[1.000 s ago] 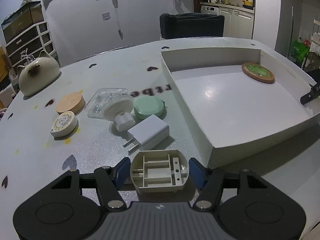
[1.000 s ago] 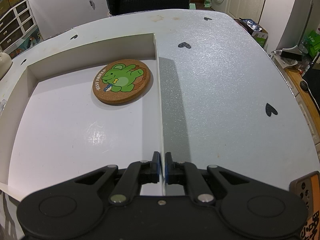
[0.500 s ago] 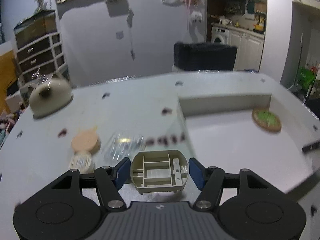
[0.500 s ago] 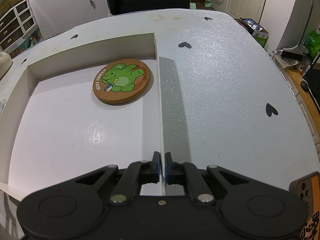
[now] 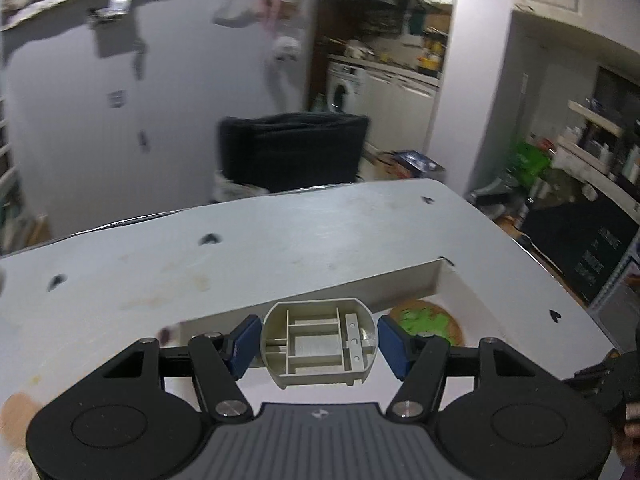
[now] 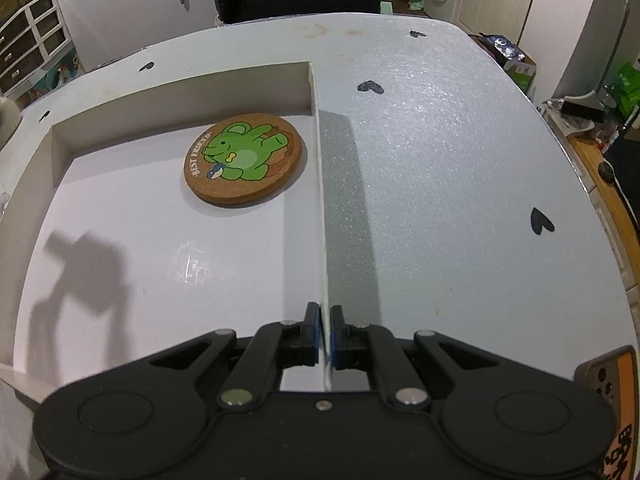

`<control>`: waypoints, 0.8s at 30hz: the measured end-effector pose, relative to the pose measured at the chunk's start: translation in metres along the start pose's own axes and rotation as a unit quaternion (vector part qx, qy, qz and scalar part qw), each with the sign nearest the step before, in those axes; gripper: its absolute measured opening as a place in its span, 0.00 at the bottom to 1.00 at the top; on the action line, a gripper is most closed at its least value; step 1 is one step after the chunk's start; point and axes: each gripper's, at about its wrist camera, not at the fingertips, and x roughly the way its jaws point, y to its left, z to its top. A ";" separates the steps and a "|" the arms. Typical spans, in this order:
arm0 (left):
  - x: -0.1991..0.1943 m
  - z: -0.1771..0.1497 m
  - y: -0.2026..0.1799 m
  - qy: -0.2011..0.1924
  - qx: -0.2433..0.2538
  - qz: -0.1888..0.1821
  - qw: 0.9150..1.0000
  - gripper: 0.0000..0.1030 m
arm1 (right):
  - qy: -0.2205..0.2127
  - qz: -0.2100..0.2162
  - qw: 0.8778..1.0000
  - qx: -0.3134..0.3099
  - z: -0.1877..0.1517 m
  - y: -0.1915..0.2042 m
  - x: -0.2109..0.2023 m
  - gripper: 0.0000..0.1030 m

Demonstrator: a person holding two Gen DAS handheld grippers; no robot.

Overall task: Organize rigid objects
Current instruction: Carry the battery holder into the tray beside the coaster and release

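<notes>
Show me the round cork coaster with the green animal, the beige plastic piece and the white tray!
round cork coaster (image 6: 245, 163): right wrist view, on the green animal.
beige plastic piece (image 5: 319, 342): left wrist view, its ribbed inside.
white tray (image 6: 180, 98): right wrist view, far wall.

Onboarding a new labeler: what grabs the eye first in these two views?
The beige ribbed plastic shell, clamped in the left gripper above the white tray. Next, the cork coaster with a green cartoon animal lying in the tray's far right corner. Then the right gripper, shut on the tray's right wall.
</notes>
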 end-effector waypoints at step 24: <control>0.138 0.014 -0.027 0.114 -0.073 0.050 0.990 0.63 | 0.012 0.005 1.000 0.015 0.004 -0.005 0.001 0.05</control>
